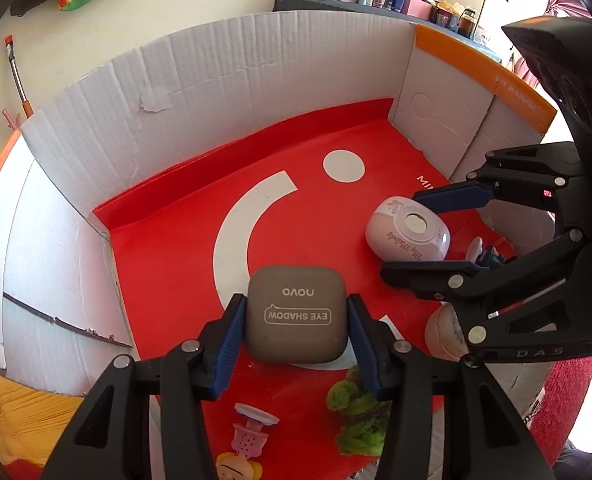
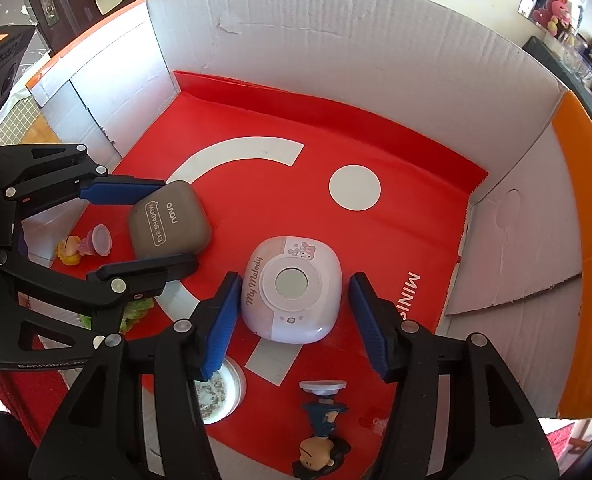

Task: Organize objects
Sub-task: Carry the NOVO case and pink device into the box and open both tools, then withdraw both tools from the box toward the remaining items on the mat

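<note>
Your left gripper (image 1: 296, 320) is closed on the grey-brown eyeshadow case (image 1: 296, 314): both blue pads press its two sides, and the case sits flat on the red liner (image 1: 176, 280) of the cardboard box (image 1: 96, 120). Just below that gripper, nearer to you, lie a green fuzzy piece (image 1: 356, 416) and a small pink-and-yellow figurine (image 1: 244, 448) on its side.

Your right gripper (image 2: 294, 320) straddles the pale pink My Melody case (image 2: 292, 290). Its left pad is at the case's edge, while a clear gap of red shows between the case and the right pad, so the jaws stand loose around it and grip nothing. The case rests on the liner, directly between the fingers.

Beneath the right gripper's left finger sits a small round white pot (image 2: 220, 392) with speckled contents. Below its right finger, a dark-haired figurine in blue (image 2: 322, 428) lies toppled, its round base toward the pink case. The two cases lie well apart, the grey-brown one to the left of your right gripper.
</note>
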